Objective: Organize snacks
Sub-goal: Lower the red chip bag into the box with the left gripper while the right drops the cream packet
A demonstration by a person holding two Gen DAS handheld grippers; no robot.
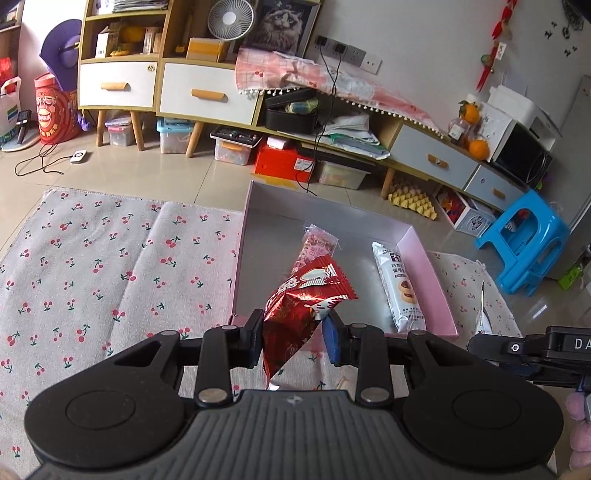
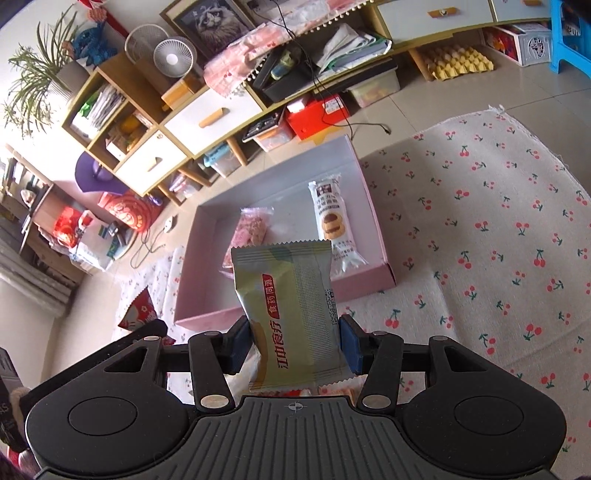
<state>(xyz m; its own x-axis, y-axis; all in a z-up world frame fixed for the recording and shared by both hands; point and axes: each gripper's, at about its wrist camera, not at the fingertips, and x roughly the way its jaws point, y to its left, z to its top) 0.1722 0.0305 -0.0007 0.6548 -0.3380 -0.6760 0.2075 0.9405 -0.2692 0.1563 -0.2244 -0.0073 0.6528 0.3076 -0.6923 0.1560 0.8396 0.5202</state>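
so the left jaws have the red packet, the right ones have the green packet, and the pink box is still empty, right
Not empty. The right wrist view shows two snacks already lying in the pink box: a pink packet and a white cookie packet. The red packet and green packet are held as you say.

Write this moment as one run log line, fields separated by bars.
left gripper: shut on red packet | right gripper: shut on green packet | pink box: two snacks inside

A low wooden cabinet [image 1: 207, 92] with white drawers lines the white wall [image 1: 424, 33] above a tiled floor [image 1: 177, 173].
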